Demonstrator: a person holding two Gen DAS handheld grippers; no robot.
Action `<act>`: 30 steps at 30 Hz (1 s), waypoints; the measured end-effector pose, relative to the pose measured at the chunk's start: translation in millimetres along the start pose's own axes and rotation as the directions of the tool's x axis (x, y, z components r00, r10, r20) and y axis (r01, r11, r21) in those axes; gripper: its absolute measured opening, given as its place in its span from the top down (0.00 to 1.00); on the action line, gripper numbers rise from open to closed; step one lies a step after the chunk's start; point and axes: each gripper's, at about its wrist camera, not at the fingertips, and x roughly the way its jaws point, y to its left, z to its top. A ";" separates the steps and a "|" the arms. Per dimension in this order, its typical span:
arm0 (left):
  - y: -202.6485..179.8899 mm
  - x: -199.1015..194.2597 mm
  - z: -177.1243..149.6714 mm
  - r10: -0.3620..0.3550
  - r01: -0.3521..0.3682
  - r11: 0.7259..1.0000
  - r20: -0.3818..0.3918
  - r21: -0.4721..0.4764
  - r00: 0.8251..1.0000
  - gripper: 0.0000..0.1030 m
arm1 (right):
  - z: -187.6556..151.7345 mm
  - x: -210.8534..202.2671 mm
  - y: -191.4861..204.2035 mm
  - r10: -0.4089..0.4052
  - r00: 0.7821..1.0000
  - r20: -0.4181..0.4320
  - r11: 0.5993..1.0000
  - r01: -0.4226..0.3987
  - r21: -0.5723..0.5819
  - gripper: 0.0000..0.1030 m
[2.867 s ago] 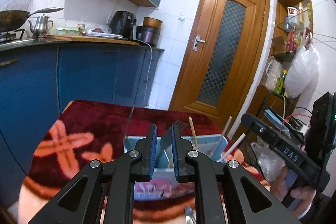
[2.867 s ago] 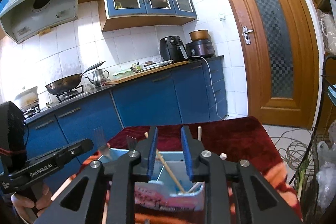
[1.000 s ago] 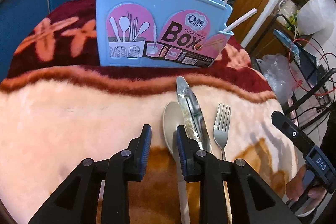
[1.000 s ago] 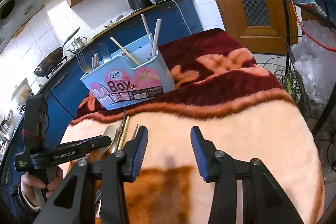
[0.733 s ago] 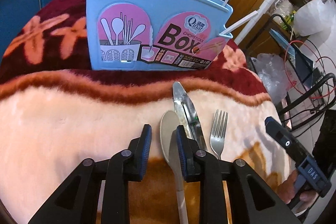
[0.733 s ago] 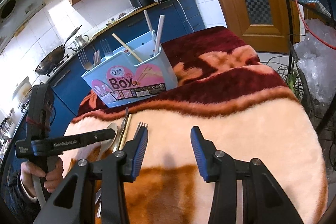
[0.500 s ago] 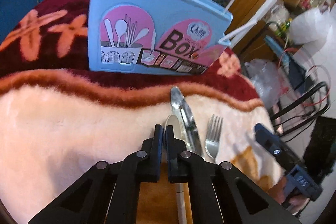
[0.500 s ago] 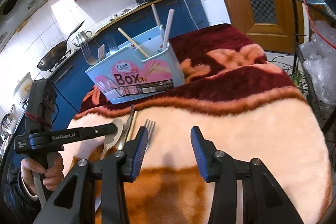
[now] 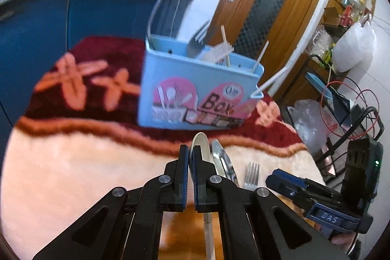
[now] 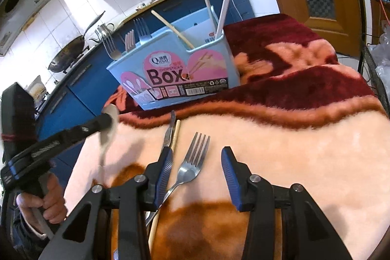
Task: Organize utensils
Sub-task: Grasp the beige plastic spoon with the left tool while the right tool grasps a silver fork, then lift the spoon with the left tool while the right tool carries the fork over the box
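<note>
Above the blanket (image 10: 280, 138), spoon (image 10: 107, 128) newly tool-clamped (image 10: 107, 120).

The utensil box (image 10: 175, 70) is pale blue with pink arched panels, white utensil drawings and dark "Box" lettering. The blanket (image 10: 292, 138) is peach with a dark red band, salmon cross-shaped flowers and an orange-brown patch. The fork (image 10: 192, 162) is silver; the spoon (image 10: 108, 128) is cream. Both grippers (image 10: 197, 167) are black with blue pads (image 10: 164, 168). The cabinets (image 9: 97, 11) are deep blue, the door (image 9: 268, 4) warm brown wood, the wall tiles (image 10: 80, 4) white.
</note>
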 end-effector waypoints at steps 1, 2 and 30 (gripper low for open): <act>0.9 -4.3 1.0 -0.003 0.003 1.000 0.020 0.001 1.000 0.97 | 0.1 3.7 -0.2 -0.002 1.000 -0.009 1.000 0.002 0.008 0.55; 3.4 -8.1 2.2 -0.010 0.010 1.000 0.033 -0.003 0.999 0.97 | 0.2 5.7 -0.7 -0.003 1.000 -0.012 1.000 0.003 0.015 0.56; 1.7 -74.1 41.2 0.062 -0.084 0.996 0.407 0.038 0.911 0.97 | 29.2 -83.4 42.7 -0.112 0.878 0.465 0.979 0.178 -0.100 0.97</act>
